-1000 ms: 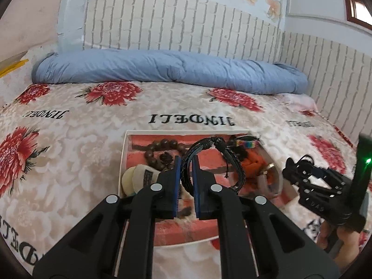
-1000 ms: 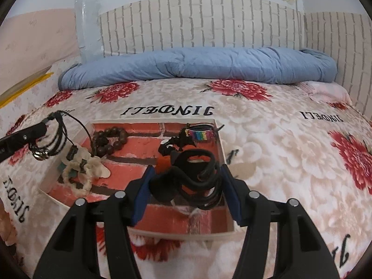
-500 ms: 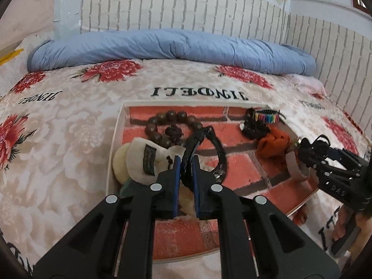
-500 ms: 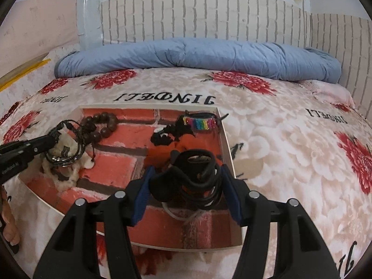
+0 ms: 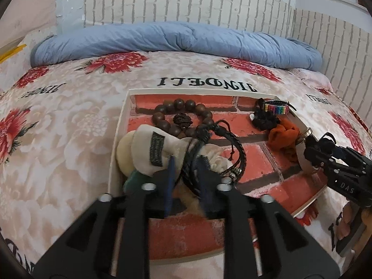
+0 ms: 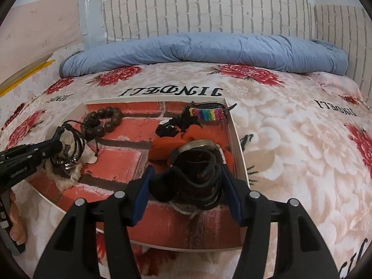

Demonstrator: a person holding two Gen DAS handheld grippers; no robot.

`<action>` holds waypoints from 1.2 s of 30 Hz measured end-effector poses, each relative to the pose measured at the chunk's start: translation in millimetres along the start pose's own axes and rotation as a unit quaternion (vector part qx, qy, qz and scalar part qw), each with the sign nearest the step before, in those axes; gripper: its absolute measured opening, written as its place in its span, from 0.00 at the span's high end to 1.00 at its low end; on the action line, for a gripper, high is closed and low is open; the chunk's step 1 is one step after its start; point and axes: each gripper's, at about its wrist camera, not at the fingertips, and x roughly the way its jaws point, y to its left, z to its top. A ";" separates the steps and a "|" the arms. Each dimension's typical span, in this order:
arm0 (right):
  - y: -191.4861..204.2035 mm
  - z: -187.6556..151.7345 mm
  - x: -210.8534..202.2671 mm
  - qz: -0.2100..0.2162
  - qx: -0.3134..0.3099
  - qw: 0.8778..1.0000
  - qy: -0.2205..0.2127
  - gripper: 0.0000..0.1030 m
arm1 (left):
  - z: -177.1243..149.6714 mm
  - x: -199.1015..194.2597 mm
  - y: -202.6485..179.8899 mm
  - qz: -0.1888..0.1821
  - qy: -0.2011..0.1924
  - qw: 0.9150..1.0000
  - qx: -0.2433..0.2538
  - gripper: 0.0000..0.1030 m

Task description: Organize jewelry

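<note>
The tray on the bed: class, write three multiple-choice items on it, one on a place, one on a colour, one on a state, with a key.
1. Where in the tray is the rainbow band?
A. far right corner
B. near left corner
C. outside it

2. What colour is the bead bracelet?
A. white
B. dark brown
C. green

3. What is between the fingers of the right gripper?
A. nothing
B. the bead bracelet
C. a bundle of black bands

Key:
1. A, in the right wrist view it lies against the far wall beside the right wall.
2. B, its round beads are dark brown.
3. C, black loops fill the gap between the blue pads.
</note>
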 end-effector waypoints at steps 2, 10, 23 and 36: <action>-2.4 -0.8 -0.9 0.003 0.006 1.000 0.005 0.44 | -1.7 -4.7 0.8 0.006 -0.007 1.000 -0.001 0.52; -6.5 0.2 -27.0 0.002 0.018 1.000 -0.010 0.31 | 0.7 -33.4 1.2 -0.002 -0.026 1.000 -0.011 0.18; 5.0 -33.8 -121.3 -0.012 0.028 0.995 -0.092 0.04 | -34.5 -134.3 11.9 0.035 -0.096 0.994 -0.027 0.05; 33.0 -85.1 -191.9 -0.020 0.014 0.991 -0.129 0.04 | -105.3 -207.1 1.9 0.098 -0.151 0.983 -0.027 0.05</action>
